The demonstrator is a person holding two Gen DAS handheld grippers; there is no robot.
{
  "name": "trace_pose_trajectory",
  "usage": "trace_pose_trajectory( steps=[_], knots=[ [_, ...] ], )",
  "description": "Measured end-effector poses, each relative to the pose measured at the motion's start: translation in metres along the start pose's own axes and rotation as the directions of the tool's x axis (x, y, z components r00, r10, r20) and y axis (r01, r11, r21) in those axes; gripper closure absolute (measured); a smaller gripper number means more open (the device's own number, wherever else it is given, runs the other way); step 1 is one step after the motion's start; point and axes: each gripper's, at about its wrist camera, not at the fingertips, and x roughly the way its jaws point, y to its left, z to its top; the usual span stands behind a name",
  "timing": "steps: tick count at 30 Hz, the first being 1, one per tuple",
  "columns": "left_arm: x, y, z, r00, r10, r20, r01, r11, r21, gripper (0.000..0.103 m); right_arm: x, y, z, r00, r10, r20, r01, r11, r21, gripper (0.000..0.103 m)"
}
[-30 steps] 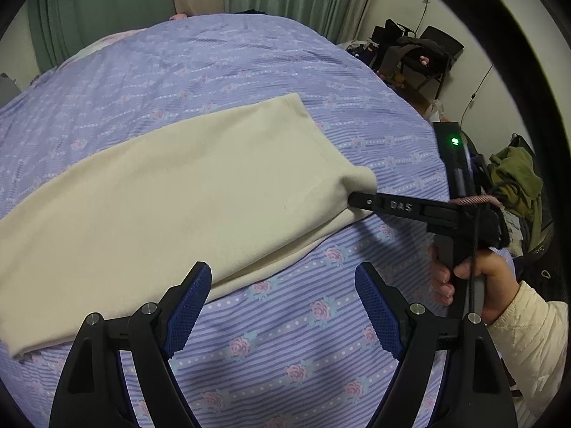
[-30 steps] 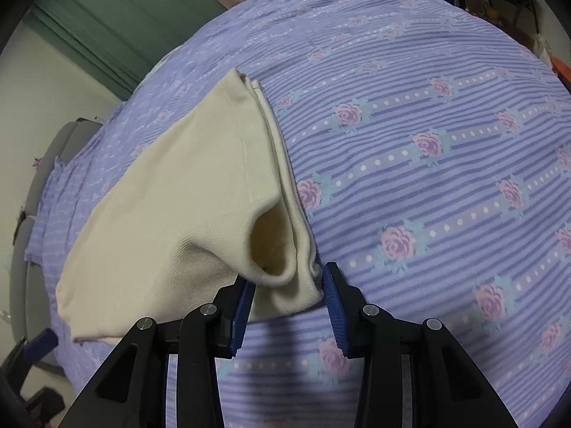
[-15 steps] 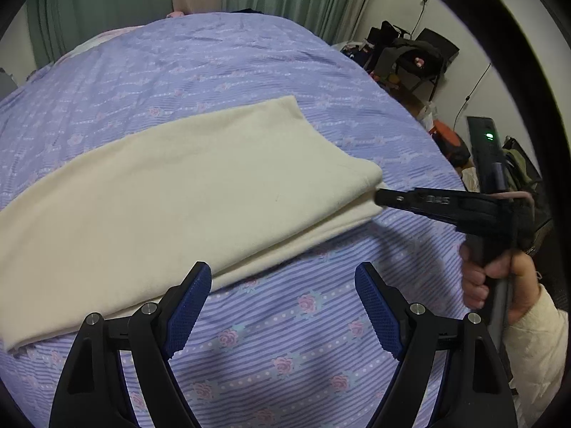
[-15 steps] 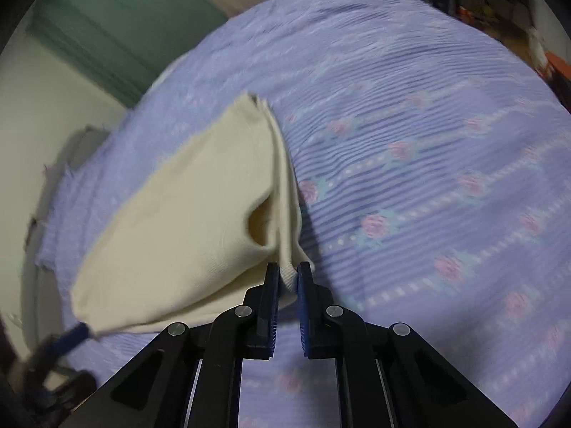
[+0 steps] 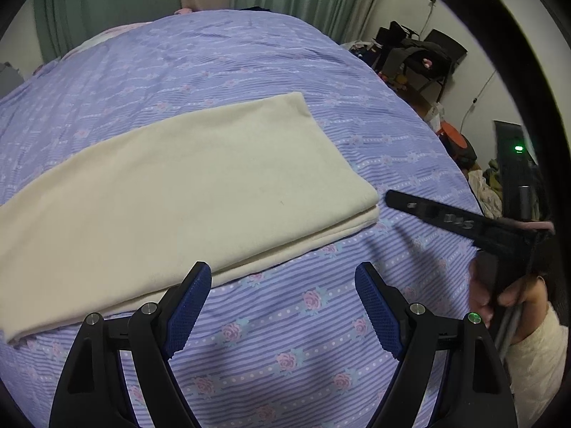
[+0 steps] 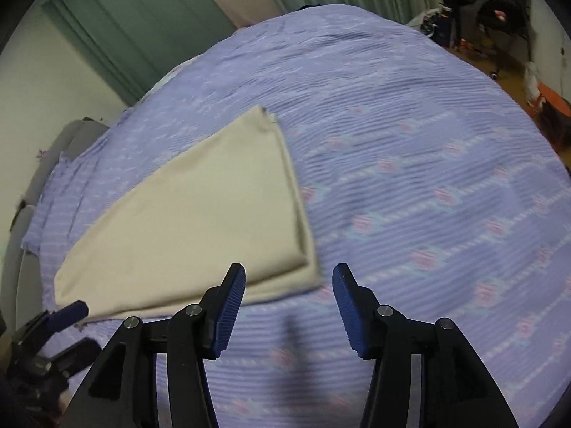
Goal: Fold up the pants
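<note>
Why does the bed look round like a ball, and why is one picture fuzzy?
Both wrist views use fisheye lenses, so the bedspread bulges. The right wrist view is motion-blurred: the pants look smeared. The left wrist view is sharper; only the right gripper blurs.

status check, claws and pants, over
Left claw open, empty. Right claw open, empty, just off the pants' corner. Cream pants lie folded flat on the bedspread. Nothing in the way.

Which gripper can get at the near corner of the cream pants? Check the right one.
Probably yes. The right gripper is open and just short of the pants corner, with only bare bedspread between them. The left gripper is off to the side.
</note>
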Motion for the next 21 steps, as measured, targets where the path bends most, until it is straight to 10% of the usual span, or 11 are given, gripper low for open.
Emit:
trace_pose_trajectory(
  steps=[4, 8, 21],
  knots=[
    [-0.002, -0.002, 0.002, 1.0, 0.019, 0.017, -0.02, 1.0, 0.019, 0.02, 0.026, 0.006, 0.007, 0.999, -0.031, -0.015, 0.031, 0.999, 0.02, 0.056],
    [-0.002, -0.002, 0.003, 1.0, 0.022, 0.017, -0.023, 0.999, 0.027, 0.02, 0.042, 0.009, 0.011, 0.995, -0.087, -0.048, 0.087, 0.996, -0.014, 0.095],
    [-0.002, 0.0, 0.002, 1.0, 0.014, 0.01, -0.014, 0.999, 0.032, 0.02, 0.034, -0.002, -0.007, 0.981, -0.182, -0.067, 0.179, 0.983, -0.05, 0.097]
  ],
)
